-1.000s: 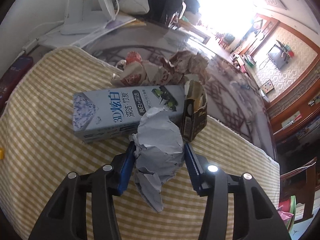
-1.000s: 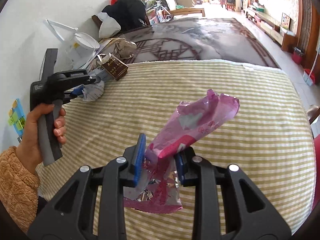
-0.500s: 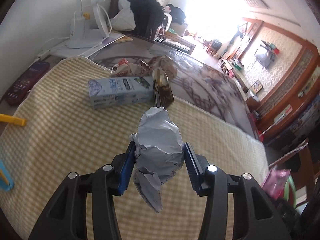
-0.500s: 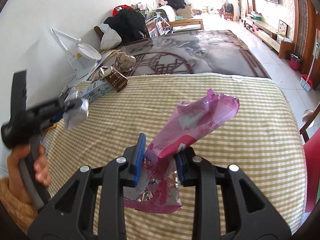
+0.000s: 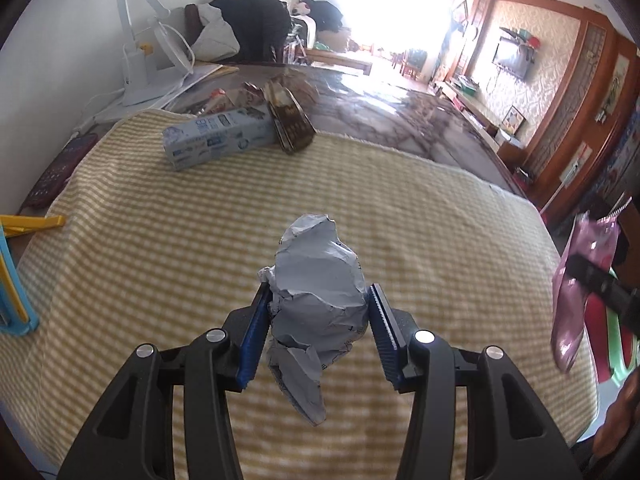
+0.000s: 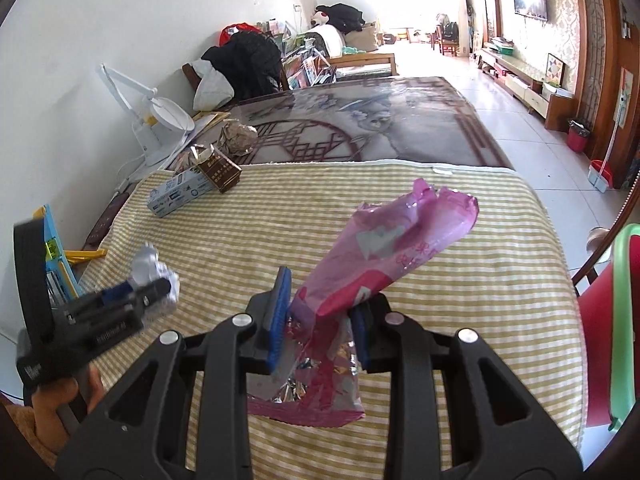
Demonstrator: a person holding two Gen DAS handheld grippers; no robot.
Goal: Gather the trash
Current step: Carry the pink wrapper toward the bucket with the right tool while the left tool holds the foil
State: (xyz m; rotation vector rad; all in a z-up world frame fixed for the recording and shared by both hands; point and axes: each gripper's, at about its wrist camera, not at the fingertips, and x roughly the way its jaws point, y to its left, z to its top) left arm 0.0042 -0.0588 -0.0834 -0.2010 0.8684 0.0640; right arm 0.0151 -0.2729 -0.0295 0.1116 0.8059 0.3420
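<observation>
1. Two claws were in use, each loaded with one piece of trash, both held above the yellow checked cloth (image 5: 160, 264) that covered the near end of the table (image 6: 400, 120).
2. Left claw (image 5: 318, 320): pads pinching a crumpled grey paper wad (image 5: 316, 284), lower centre of the left wrist view. A torn flap of the wad hung below the pads, clear of the cloth.
3. Right claw (image 6: 322, 320): pads pressed nearly together on a pink foil wrapper (image 6: 384, 256), lower centre of the right wrist view. The wrapper's upper end stuck up and to the right; its silvery lower end trailed below the pads.
4. Items left on the cloth, upper left of both views: a pale blue carton (image 5: 218, 140) lying flat, and a dark brown packet (image 5: 292, 124) leaning against its end, the two touching.
5. Further trash behind those, on the bare patterned tabletop: crumpled brownish paper (image 6: 238, 136), near a white desk lamp (image 6: 160, 124).
6. Possible receptacle: a red and green shape (image 6: 616, 344) at the right edge of the right wrist view; whether it was a bin could not be told.
7. Progress, as judged: two pieces lifted but not yet deposited; at least three pieces awaited collection. Roughly the early-to-middle stage.
</observation>
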